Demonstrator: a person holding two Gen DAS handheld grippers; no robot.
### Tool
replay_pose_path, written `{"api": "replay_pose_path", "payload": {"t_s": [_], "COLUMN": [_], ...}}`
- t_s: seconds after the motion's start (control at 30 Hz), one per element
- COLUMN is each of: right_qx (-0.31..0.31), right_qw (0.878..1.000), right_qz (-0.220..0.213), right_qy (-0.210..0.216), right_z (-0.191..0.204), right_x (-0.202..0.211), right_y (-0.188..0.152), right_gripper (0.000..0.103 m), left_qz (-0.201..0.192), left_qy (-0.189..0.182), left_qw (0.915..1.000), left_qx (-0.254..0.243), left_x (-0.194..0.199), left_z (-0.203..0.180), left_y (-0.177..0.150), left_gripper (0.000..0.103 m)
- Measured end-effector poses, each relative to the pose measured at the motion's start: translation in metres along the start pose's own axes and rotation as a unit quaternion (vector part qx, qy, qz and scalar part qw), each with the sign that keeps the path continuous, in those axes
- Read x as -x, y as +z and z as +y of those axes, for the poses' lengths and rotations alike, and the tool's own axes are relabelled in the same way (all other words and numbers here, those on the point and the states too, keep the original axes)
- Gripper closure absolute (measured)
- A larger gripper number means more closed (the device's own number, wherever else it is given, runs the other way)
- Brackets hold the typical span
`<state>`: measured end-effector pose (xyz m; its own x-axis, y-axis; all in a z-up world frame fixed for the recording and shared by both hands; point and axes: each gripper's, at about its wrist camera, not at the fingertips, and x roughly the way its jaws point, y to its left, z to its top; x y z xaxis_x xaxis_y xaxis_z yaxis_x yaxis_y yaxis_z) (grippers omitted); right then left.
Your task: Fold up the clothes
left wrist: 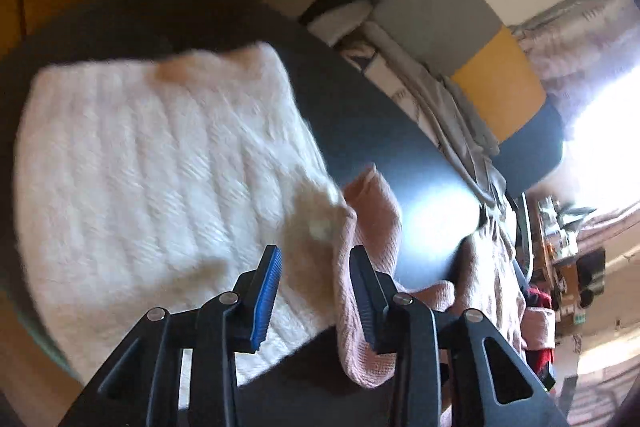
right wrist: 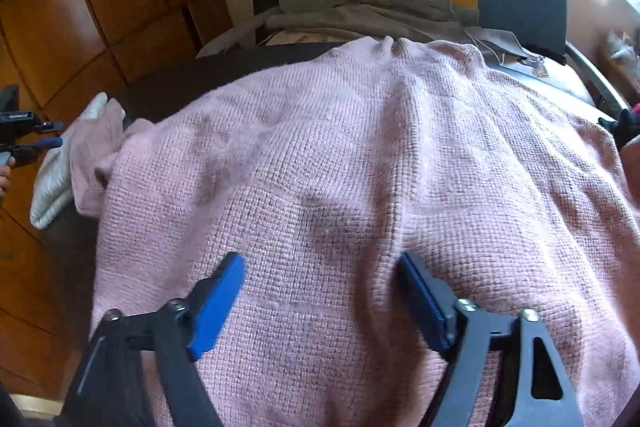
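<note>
The left gripper [left wrist: 316,291], jaws spread, straddles the pink sweater's sleeve [left wrist: 370,227] beside the white knit [left wrist: 160,163]. The right gripper [right wrist: 320,291], also spread, hovers over the sweater body [right wrist: 360,155], with that sleeve trailing to its left.

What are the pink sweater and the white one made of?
Pink sweater: looks like soft knitted wool or yarn, with a fine grid of stitches showing. White sweater: a thicker, fluffier knit with raised diagonal ridges. Real wool or acrylic, I can't tell.
</note>
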<state>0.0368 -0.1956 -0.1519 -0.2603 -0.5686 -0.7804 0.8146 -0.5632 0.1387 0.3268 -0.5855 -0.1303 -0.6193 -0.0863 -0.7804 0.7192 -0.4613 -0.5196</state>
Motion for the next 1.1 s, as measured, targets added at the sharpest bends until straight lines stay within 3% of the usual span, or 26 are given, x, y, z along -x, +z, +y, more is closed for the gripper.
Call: {"api": "replay_pose_path", "payload": {"t_s": [0.17,0.23,0.27,0.33,0.47,0.6,0.63,0.8,0.93,1.0,1.1], "right_qx": [0.018,0.026,0.031,0.040,0.054,0.054,0.055,0.069,0.122,0.143,0.117], "right_qw": [1.000,1.000,0.999,0.999,0.998,0.998,0.998,0.996,0.986,0.985,0.987], "right_qz": [0.005,0.004,0.005,0.008,0.014,0.019,0.022,0.037,0.087,0.084,0.092], "right_qy": [-0.011,-0.016,-0.020,-0.027,-0.036,-0.035,-0.036,0.038,0.068,0.050,0.060], "right_z": [0.005,0.007,0.009,0.012,0.016,0.014,0.015,0.035,0.063,0.070,0.061], "right_x": [-0.004,-0.006,-0.007,-0.009,-0.013,-0.012,-0.012,0.006,-0.007,-0.016,-0.019], "right_y": [0.000,-0.001,-0.001,-0.002,0.000,0.002,0.003,0.009,-0.006,-0.011,-0.005], "right_gripper": [0.009,0.007,0.007,0.004,0.000,0.000,0.000,0.006,0.006,0.000,0.000], "left_qz": [0.003,-0.003,-0.011,-0.042,-0.125,-0.214,-0.234,-0.300,-0.323,-0.329,-0.314], "left_qy": [0.032,0.056,0.065,0.069,0.039,0.003,0.000,0.012,0.020,0.017,0.026], "left_qw": [0.9988,0.9970,0.9959,0.9941,0.9886,0.9750,0.9704,0.9526,0.9462,0.9428,0.9447], "left_qx": [-0.038,-0.053,-0.062,-0.072,-0.074,-0.060,-0.059,-0.049,0.003,0.049,0.089], "left_x": [-0.026,-0.034,-0.034,-0.023,0.027,0.092,0.109,0.164,0.174,0.176,0.167], "left_z": [-0.026,-0.037,-0.043,-0.052,-0.063,-0.060,-0.057,-0.031,0.009,0.037,0.070], "left_y": [0.003,0.002,0.000,-0.002,-0.005,-0.004,-0.003,-0.021,-0.063,-0.084,-0.107], "left_gripper": [0.068,0.073,0.086,0.096,0.098,0.098,0.098,0.098,0.098,0.099,0.099]}}
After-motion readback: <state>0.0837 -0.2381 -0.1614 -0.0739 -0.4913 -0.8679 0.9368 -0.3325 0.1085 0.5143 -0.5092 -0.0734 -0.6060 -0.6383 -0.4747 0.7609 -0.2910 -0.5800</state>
